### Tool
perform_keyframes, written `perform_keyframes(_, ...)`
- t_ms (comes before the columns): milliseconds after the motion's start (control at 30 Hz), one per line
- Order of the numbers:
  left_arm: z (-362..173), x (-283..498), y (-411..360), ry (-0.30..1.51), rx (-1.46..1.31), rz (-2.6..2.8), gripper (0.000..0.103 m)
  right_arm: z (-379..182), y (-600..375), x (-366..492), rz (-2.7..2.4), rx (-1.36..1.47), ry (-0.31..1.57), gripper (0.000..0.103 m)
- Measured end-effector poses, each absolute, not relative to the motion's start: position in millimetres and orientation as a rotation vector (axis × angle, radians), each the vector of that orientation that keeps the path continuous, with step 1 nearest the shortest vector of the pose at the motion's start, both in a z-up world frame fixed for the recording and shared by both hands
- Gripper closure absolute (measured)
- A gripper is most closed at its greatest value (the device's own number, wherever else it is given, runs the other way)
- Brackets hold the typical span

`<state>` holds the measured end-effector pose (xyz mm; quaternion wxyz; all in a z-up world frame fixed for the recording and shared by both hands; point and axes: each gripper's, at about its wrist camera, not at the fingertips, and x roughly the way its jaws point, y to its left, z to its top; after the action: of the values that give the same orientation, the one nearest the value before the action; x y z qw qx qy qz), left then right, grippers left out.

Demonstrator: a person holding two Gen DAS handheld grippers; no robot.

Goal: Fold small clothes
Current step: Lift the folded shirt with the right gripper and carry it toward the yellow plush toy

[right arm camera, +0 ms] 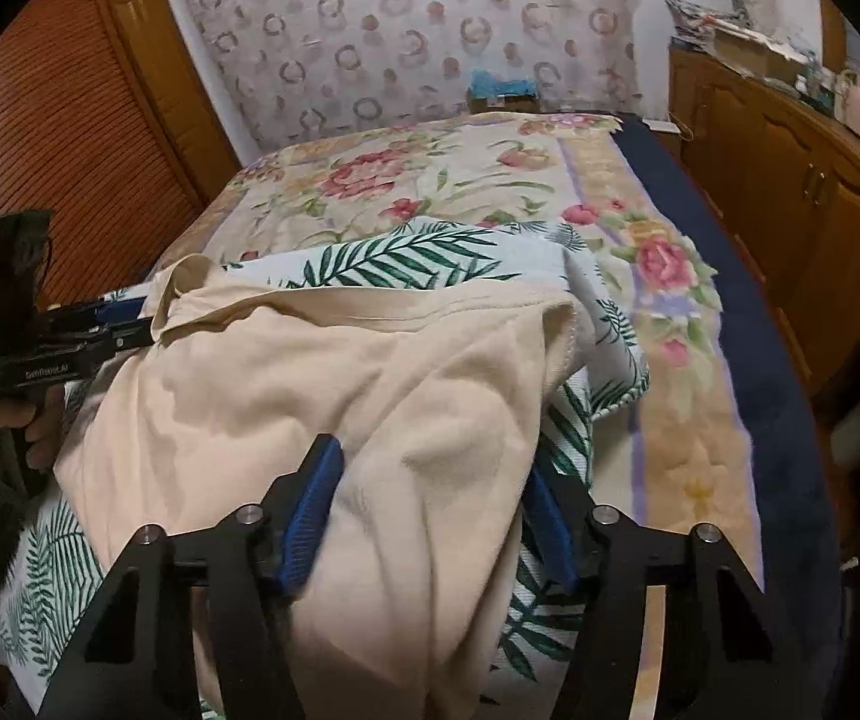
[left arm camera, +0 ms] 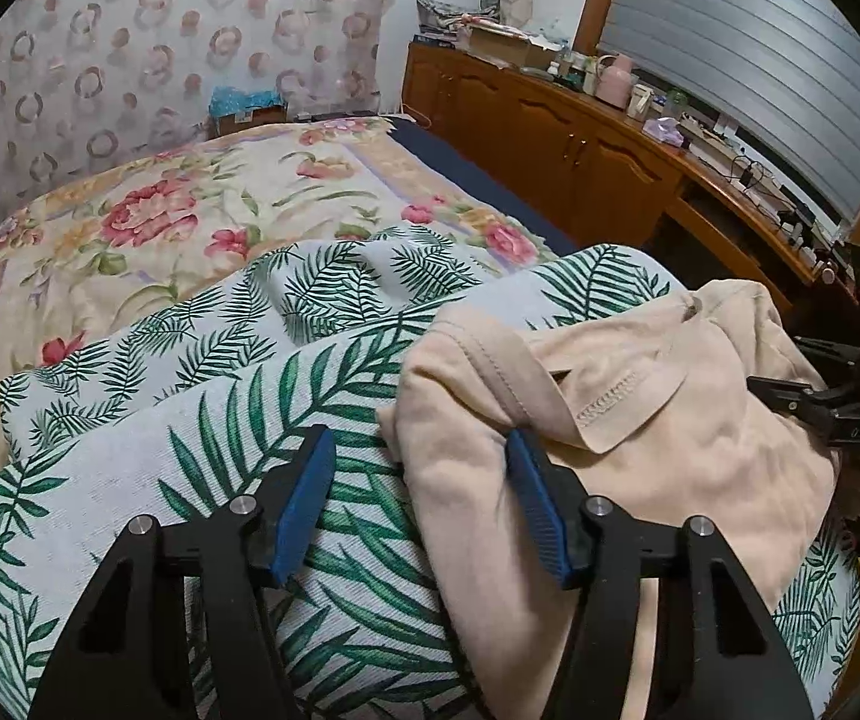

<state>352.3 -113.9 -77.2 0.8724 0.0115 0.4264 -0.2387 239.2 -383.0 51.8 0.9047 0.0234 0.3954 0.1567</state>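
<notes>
Left wrist view: the left gripper point(left arm camera: 421, 501) has its blue-padded fingers point(left arm camera: 304, 504) spread, one on the palm-leaf printed cloth point(left arm camera: 190, 450), the other against the edge of the crumpled peach cotton garment point(left arm camera: 640, 438) lying on that cloth on the floral-quilted bed point(left arm camera: 148, 210). Closing here could pinch both layers together. The cluttered wooden dresser point(left arm camera: 580, 138) stands well apart.

Right wrist view: the right gripper point(right arm camera: 430, 516) straddles a garment bulge point(right arm camera: 370, 372), fingers point(right arm camera: 310, 516) apart; I judge no firm pinch, so fabric may slip. The slatted wooden door point(right arm camera: 58, 138) is clear.
</notes>
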Motion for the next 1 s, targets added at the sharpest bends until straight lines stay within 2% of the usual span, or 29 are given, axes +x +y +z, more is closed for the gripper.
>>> perform_keyframes(33, -76.9, 352.6, -114.7, 0.893, 0.017, -0.51, 0.051, 50.5, -383.2, 240.3, 0.324, 0.055, 0.816, 0.051)
perform_keyframes(67, -76.8, 353.8, -115.2, 0.899, 0.003, -0.53, 0.058, 47.1, -380.0, 239.9, 0.325, 0.069, 0.818, 0.059)
perform_keyframes(100, -77.1, 354.2, -116.1, 0.905, -0.011, -0.545, 0.067, 47.3, -380.6, 240.8, 0.331, 0.069, 0.822, 0.062)
perform_keyframes(133, -77.5, 355.7, -116.3, 0.913, -0.03, -0.556, 0.068, 45.9, -379.0, 240.3, 0.34, 0.055, 0.821, 0.07)
perform_keyframes(200, -77.5, 357.1, -116.8, 0.915, -0.055, -0.565, 0.083, 43.8, -375.2, 239.3, 0.352, 0.041, 0.819, 0.077)
perform_keyframes(267, -73.1, 354.1, -118.3, 0.906, -0.05, -0.56, 0.086, 46.3, -373.7, 237.4, 0.372, 0.043, 0.809, 0.085)
perform_keyframes(633, 5.5, 285.9, -83.8, 0.68, -0.105, -0.564, 0.087, 101.4, -359.8, 178.9, 0.405, -0.012, 0.565, 0.087)
perform_keyframes(1000, 37.5, 221.0, 30.7, 0.532, -0.132, -0.371, 0.087, 124.7, -277.6, 174.5, 0.566, -0.147, 0.454, 0.087)
